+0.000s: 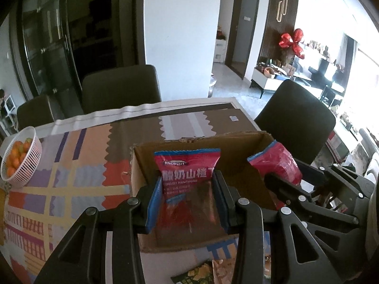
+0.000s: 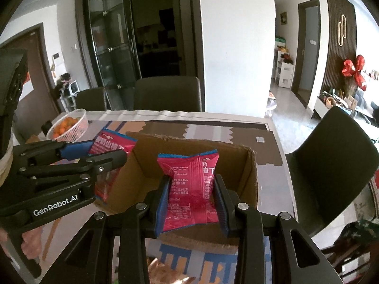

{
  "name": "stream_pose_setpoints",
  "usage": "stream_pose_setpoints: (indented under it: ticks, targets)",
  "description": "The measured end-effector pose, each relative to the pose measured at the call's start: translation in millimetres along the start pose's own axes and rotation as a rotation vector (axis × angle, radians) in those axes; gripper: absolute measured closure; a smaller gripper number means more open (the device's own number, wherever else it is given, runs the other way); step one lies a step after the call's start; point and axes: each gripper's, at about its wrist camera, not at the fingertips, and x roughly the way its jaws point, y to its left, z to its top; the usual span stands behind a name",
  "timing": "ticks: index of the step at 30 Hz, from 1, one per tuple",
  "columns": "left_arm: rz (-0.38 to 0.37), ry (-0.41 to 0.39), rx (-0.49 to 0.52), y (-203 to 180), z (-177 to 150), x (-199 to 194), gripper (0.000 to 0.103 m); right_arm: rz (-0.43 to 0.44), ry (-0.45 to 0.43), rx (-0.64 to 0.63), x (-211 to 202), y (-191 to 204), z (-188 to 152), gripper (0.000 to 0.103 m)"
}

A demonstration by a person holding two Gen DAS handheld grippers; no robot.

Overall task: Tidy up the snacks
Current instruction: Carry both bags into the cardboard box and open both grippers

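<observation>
An open cardboard box (image 1: 146, 175) stands on the table; it also shows in the right wrist view (image 2: 248, 177). My left gripper (image 1: 187, 203) is shut on a red yogurt hawthorn snack pack (image 1: 187, 172), held over the box's near left part. My right gripper (image 2: 191, 201) is shut on a second red snack pack (image 2: 189, 189), held over the box's near edge. In the left wrist view the right gripper's pack (image 1: 279, 163) shows at the box's right wall. In the right wrist view the left gripper's pack (image 2: 109, 146) shows at the box's left wall.
A white basket of oranges (image 1: 21, 158) sits at the table's left edge. Other snack packs (image 1: 203, 272) lie on the patterned tablecloth (image 1: 71, 165) in front of the box. Dark chairs (image 1: 120, 87) stand behind the table and at its right (image 1: 296, 123).
</observation>
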Motion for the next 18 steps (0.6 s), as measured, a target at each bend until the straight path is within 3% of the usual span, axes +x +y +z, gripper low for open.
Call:
stream_pose_setpoints:
  ticks: [3, 6, 14, 18]
  targets:
    - [0.018, 0.001, 0.002, 3.7, 1.1, 5.8, 0.061, -0.015, 0.002, 0.002, 7.2, -0.9, 8.0, 0.065]
    - [0.023, -0.003, 0.0, 7.2, -3.3, 1.0, 0.051, -0.032, 0.005, 0.014, 7.9, -4.9, 7.9, 0.055]
    - [0.02, -0.061, 0.013, 4.7, -30.1, -39.9, 0.036, -0.045, -0.028, 0.025, -20.0, -3.2, -10.0, 0.051]
    - [0.049, -0.112, 0.017, 2.3, -48.1, -68.0, 0.035, -0.029, -0.06, 0.001, -41.1, 5.0, -21.9, 0.05]
